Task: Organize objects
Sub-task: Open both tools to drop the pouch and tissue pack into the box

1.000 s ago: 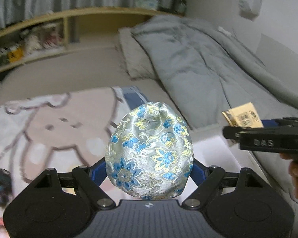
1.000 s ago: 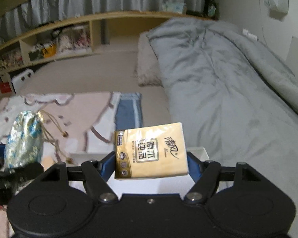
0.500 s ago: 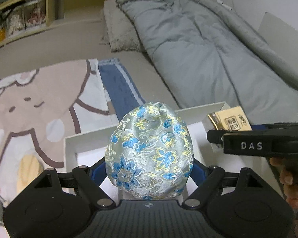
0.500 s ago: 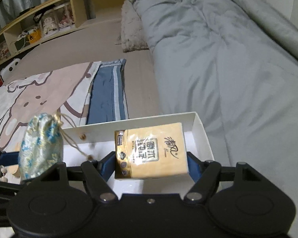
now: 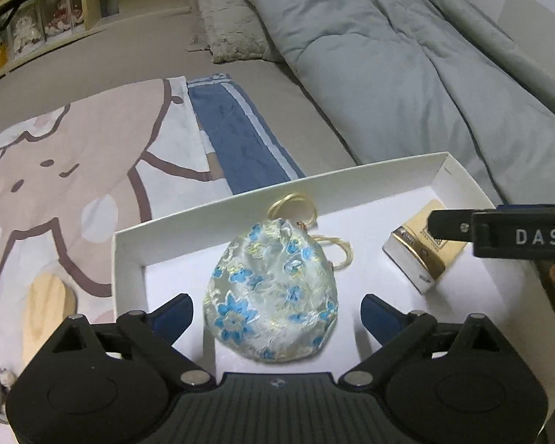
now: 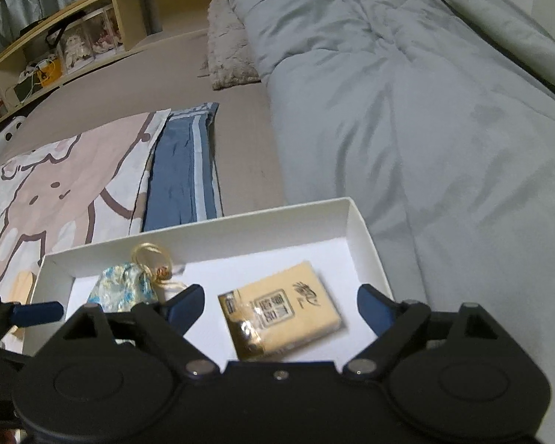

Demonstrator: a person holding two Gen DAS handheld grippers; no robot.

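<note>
Both grippers wide, holding nothing. Brocade pouch [image 5: 272, 292] lying in white box [image 5: 351, 181] left half between left gripper [image 5: 276, 312] fingers; tissue pack [image 6: 282, 310] right of it under right gripper [image 6: 280, 307].

bed [image 5: 92, 48] taupe sheet | on it: white box [image 5: 129, 255], grey duvet [image 5: 388, 74], cartoon blanket [image 5: 74, 155], blue cloth [image 5: 240, 140], fuzzy pillow [image 5: 229, 33]
</note>
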